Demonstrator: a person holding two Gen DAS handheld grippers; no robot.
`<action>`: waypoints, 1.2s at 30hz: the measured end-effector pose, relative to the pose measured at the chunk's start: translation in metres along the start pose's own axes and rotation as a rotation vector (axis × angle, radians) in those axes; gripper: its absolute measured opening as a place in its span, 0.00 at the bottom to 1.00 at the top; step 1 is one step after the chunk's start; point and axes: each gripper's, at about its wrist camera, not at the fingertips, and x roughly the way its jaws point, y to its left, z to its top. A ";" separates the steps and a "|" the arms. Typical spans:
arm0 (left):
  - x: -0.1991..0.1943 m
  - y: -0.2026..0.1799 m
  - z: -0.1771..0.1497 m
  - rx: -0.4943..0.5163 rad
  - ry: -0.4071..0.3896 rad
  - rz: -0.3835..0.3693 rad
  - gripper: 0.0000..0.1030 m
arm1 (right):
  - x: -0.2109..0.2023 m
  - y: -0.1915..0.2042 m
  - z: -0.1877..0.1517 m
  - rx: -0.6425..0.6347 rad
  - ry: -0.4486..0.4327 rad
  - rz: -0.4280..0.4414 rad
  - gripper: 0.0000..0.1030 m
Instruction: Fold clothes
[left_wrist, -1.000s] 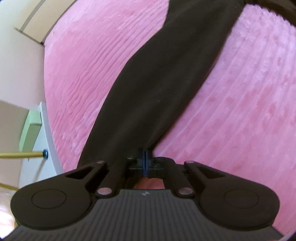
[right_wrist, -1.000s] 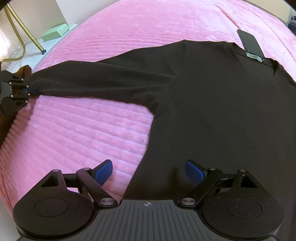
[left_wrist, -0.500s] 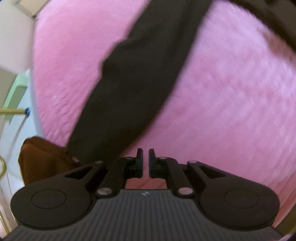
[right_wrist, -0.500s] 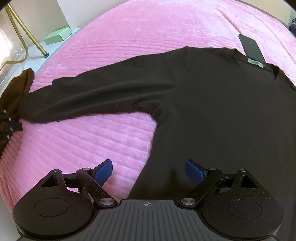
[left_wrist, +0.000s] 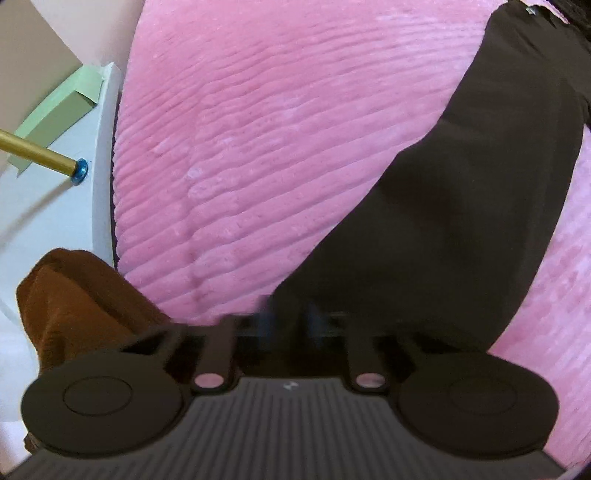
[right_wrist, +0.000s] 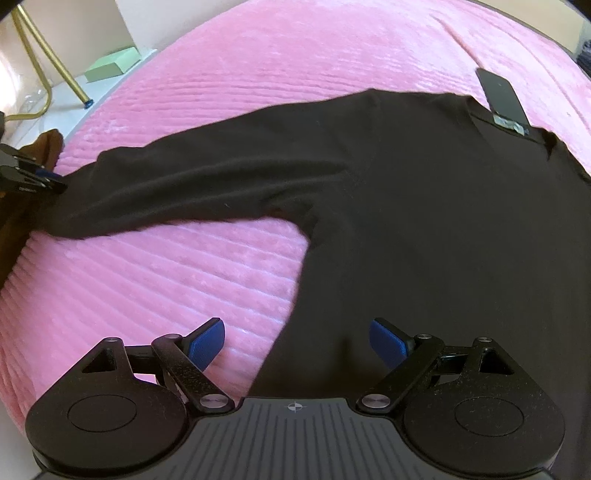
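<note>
A dark brown long-sleeved top (right_wrist: 443, 206) lies flat on the pink ribbed bedspread (right_wrist: 184, 280). Its sleeve (left_wrist: 461, 206) stretches out to the left in the right wrist view (right_wrist: 192, 188). My left gripper (left_wrist: 291, 325) is at the cuff end of the sleeve, blurred, with its jaws a little apart over the cloth; it also shows in the right wrist view (right_wrist: 44, 177). My right gripper (right_wrist: 297, 341) is open and empty, hovering over the top's lower side edge.
A dark phone (right_wrist: 500, 98) lies at the top's collar. A rust-brown cloth (left_wrist: 74, 295) hangs at the bed's left edge. Beyond the edge are white floor, a gold metal leg (left_wrist: 40, 158) and a green box (right_wrist: 110, 66).
The left gripper let go of the cuff, swung off to the side, and has now come back onto the sleeve end with its jaws slightly apart. The right gripper stayed open and still.
</note>
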 end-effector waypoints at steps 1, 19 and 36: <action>-0.006 0.000 0.000 0.004 -0.024 0.046 0.02 | 0.000 -0.001 -0.001 0.005 0.002 -0.001 0.86; -0.073 -0.099 0.013 0.112 -0.173 0.103 0.24 | -0.006 -0.095 -0.064 0.445 0.137 -0.045 0.86; -0.137 -0.421 0.105 0.291 -0.210 -0.148 0.36 | -0.184 -0.444 -0.217 0.893 -0.199 -0.380 0.86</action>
